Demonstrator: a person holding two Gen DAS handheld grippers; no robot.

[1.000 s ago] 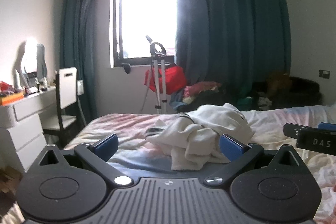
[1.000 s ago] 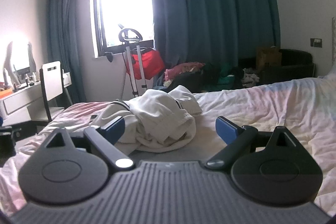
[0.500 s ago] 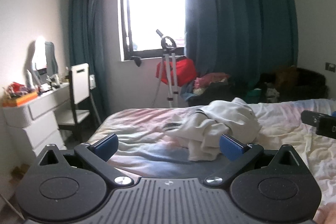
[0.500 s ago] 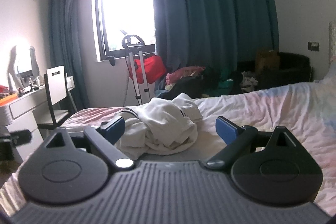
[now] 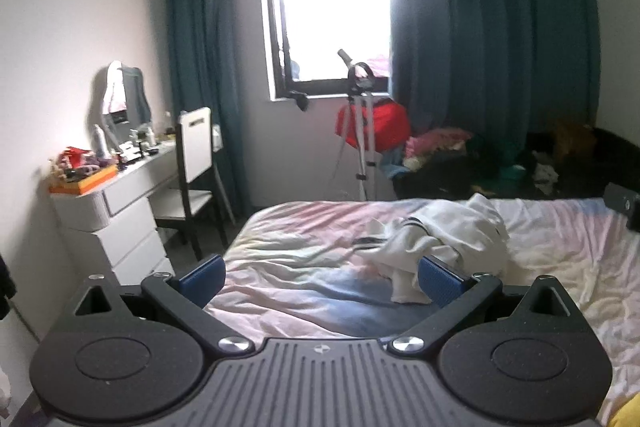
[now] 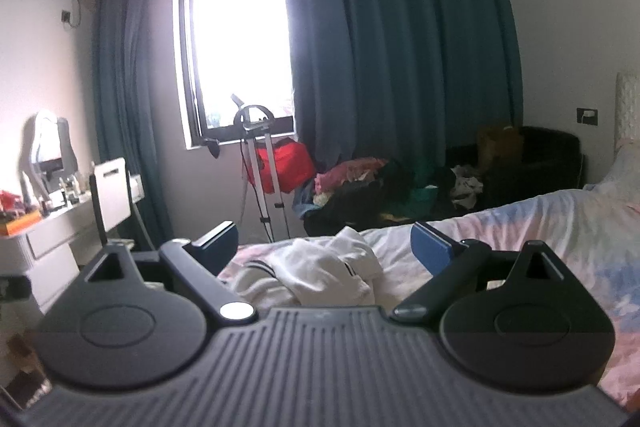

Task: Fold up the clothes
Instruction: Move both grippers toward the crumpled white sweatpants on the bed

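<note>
Garment: a crumpled white garment lies bunched on the bed, near its foot end.
Around it: bare rumpled sheet; beyond the bed, tripod and clothes pile.
Axis: cannot tell (too bunched).
Left gripper: jaws wide apart, holding nothing.
Right gripper: likewise spread, empty; its body hides the garment's near edge.

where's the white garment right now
The crumpled white garment lies on the bed, right of centre in the left wrist view, just beyond the left tool's right finger.
</note>
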